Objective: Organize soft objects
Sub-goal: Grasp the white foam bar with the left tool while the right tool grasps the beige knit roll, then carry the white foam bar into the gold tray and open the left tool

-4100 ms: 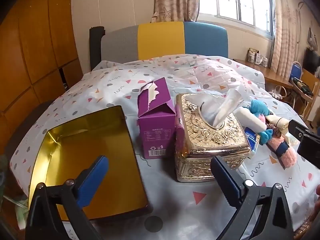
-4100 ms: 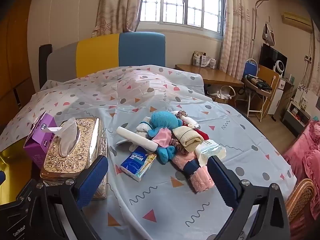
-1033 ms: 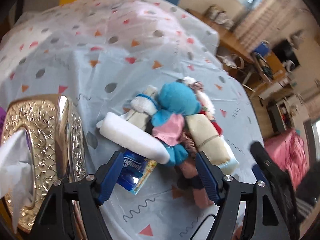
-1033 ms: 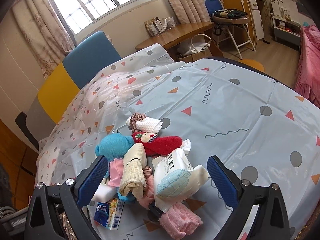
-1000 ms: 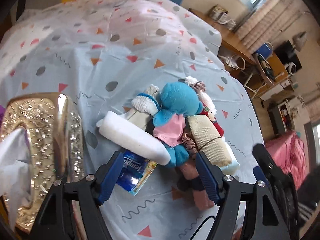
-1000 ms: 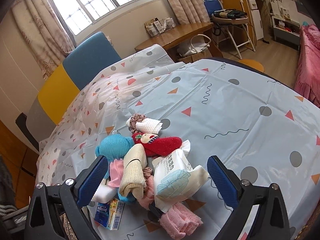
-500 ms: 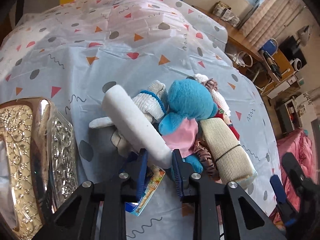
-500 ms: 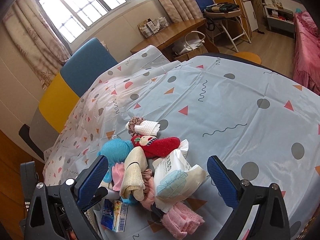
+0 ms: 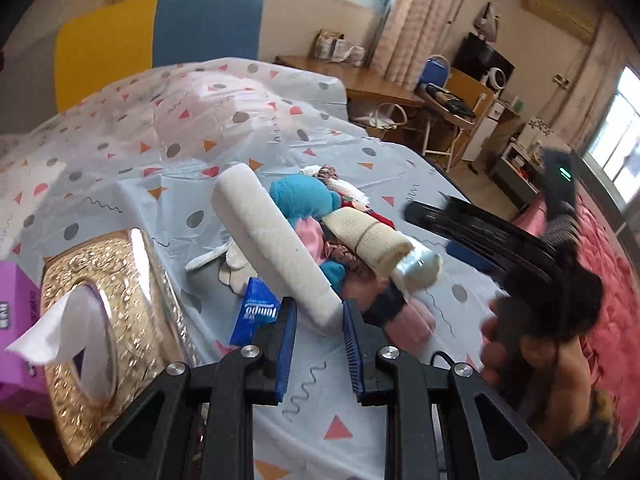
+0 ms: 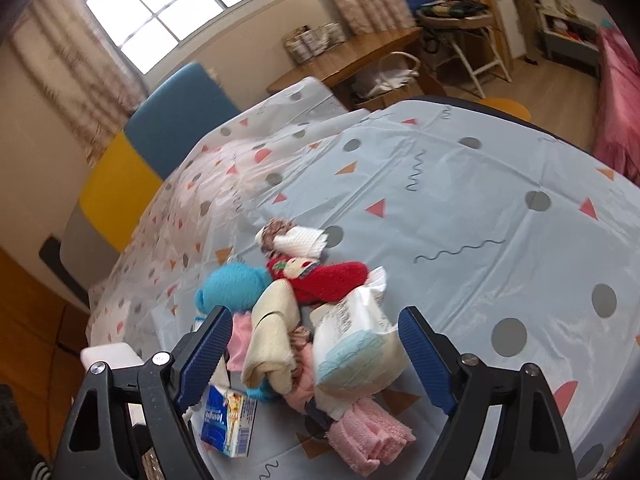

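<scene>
My left gripper (image 9: 320, 328) is shut on the near end of a white rolled towel (image 9: 272, 236) and holds it lifted above the table; its end also shows in the right wrist view (image 10: 106, 356). The pile of soft things lies behind it: a blue plush toy (image 9: 300, 198), a beige rolled cloth (image 9: 368, 234), a pink towel (image 9: 412, 320) and a blue tissue pack (image 9: 256, 314). My right gripper (image 10: 316, 354) is open above the pile, over the beige cloth (image 10: 272, 332) and a wet-wipe pack (image 10: 352, 344). A red sock (image 10: 324, 276) lies beyond.
A gold tissue box (image 9: 108, 312) and a purple carton (image 9: 16, 308) stand at the left. The table has a patterned plastic cloth (image 10: 480, 208). A chair with yellow and blue back (image 9: 160, 40) is behind the table. The right gripper's body (image 9: 500, 236) is at the right.
My left gripper has lifted the white rolled towel up off the pile and swung its view toward the room. My right gripper has come lower and closer over the pile.
</scene>
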The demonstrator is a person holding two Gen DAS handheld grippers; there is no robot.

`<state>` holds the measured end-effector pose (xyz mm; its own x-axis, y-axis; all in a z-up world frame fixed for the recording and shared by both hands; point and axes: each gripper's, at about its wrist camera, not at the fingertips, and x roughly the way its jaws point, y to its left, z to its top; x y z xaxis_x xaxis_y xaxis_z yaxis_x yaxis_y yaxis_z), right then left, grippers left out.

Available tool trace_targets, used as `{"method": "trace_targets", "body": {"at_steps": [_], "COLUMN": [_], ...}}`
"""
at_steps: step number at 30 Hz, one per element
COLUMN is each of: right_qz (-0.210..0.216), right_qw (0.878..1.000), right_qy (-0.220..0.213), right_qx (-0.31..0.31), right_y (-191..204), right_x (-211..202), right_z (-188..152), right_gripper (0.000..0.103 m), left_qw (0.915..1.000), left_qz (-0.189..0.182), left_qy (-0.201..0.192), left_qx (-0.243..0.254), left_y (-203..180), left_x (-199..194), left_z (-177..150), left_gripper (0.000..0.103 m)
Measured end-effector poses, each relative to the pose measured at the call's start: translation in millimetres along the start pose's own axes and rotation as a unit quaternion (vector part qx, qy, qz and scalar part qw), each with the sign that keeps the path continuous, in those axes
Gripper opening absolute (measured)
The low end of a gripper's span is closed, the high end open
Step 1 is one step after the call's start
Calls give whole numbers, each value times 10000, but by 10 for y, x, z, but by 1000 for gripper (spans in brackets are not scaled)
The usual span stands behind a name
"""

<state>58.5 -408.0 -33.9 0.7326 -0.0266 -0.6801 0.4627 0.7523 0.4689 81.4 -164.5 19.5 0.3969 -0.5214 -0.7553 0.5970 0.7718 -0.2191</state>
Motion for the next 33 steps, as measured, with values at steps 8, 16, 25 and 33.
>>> {"method": "trace_targets", "body": {"at_steps": [8,16,25,33], "right_qz": [-573,-497,-584,-738], "right_qw": [9868,9865,9824,9778], "right_qy": [729,833,896,815], "right_qx": [-1326,-1317,-1530,-1784], "right_y": [425,347,421,477], "right_x": [518,515,574,577], "right_z": [-127,-190,-204,-232], "right_gripper": [30,30,30,30], "left_qw": [9997,9946,9706,9454], "left_qz": [-43,60,1106,1674], "left_qy": [-211,-971,-1548,-1087], "left_qx": [85,-352,-1471,-2576], "left_y": [48,493,1709,2706], "left_x": [-314,-979,-1594,-1498], "left_z": [-214,37,-97,-824], "left_gripper": [24,24,24,24]}}
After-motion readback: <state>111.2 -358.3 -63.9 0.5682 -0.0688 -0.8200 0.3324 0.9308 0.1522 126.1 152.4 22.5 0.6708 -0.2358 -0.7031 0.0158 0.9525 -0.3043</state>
